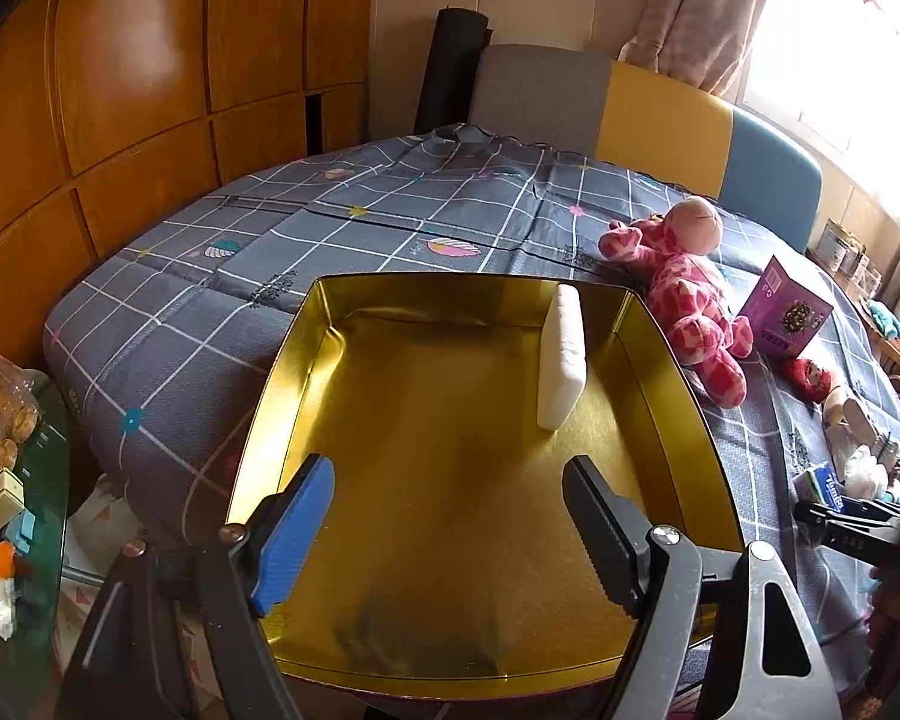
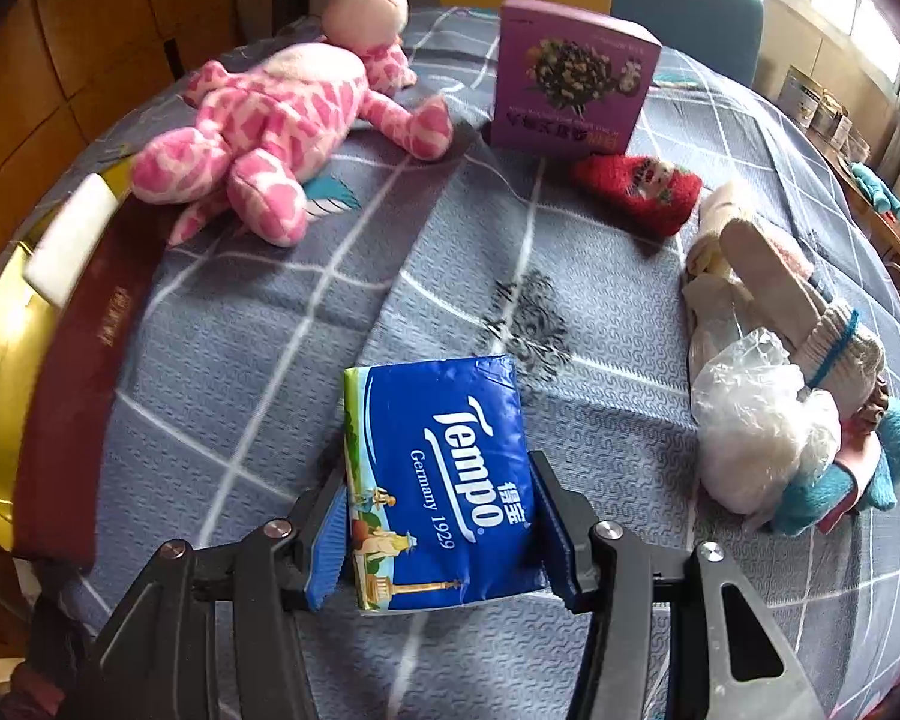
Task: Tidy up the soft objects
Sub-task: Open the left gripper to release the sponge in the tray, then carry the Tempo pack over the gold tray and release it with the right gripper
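left gripper (image 1: 450, 525): wide open, empty, over gold metal tin (image 1: 666, 354) holding white foam block (image 1: 563, 360)
right gripper (image 2: 435, 531): clamps blue tissue pack (image 2: 435, 480)
nearby: pink spotted plush giraffe (image 2: 270, 120), purple box (image 2: 570, 84)

The counter (image 2: 282, 324) before me, under a grey checked cloth (image 1: 390, 222). A gold tin (image 1: 306, 360) lies at the near edge, its dark red outer wall beside the pink plush (image 2: 270, 126), which sprawls on the cloth. Behind the plush, to the right, a purple box (image 2: 570, 84) stands upright; a red knitted piece (image 2: 636, 186) lies just in front of it. Further right, a heap of gloves (image 2: 768, 276), a clear plastic bag (image 2: 756, 420) and turquoise knitwear (image 2: 834, 498) lie touching one another. Whether the blue tissue pack (image 2: 444, 480) in my right tool (image 2: 438, 528) rests on the cloth, I cannot tell.
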Demonstrator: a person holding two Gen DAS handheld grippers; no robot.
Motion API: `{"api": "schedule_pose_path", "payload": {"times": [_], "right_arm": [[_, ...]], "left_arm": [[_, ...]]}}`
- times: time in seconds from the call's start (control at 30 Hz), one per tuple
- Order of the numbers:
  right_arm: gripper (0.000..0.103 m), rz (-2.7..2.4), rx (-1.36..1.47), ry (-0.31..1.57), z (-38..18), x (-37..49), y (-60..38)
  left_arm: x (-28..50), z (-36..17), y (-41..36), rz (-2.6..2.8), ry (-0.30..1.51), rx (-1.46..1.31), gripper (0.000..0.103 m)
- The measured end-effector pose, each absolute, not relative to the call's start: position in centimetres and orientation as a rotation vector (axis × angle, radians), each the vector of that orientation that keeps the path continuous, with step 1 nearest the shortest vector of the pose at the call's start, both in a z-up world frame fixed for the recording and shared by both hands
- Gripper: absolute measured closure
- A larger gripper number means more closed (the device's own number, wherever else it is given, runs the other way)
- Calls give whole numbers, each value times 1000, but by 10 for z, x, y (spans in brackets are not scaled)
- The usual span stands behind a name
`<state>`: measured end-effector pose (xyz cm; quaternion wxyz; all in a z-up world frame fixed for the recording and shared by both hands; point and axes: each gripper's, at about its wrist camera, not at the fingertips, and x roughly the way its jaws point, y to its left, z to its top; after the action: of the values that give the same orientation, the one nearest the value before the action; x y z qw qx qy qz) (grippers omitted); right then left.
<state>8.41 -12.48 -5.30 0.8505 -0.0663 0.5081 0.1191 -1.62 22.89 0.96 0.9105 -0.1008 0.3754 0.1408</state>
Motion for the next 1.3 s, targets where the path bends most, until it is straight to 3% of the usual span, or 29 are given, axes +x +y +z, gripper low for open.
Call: {"api": "schedule_pose_path", "payload": {"times": [0.6, 0.97, 1.3], "right_arm": [[49, 604, -154, 943, 20, 48, 21], [49, 643, -308, 972, -7, 56, 101], [49, 607, -315, 1031, -41, 72, 111]], "left_arm": [[-18, 5, 246, 333, 775, -243, 23], [-17, 0, 261, 373, 784, -266, 23], [-16, -5, 269, 392, 794, -280, 23]]}}
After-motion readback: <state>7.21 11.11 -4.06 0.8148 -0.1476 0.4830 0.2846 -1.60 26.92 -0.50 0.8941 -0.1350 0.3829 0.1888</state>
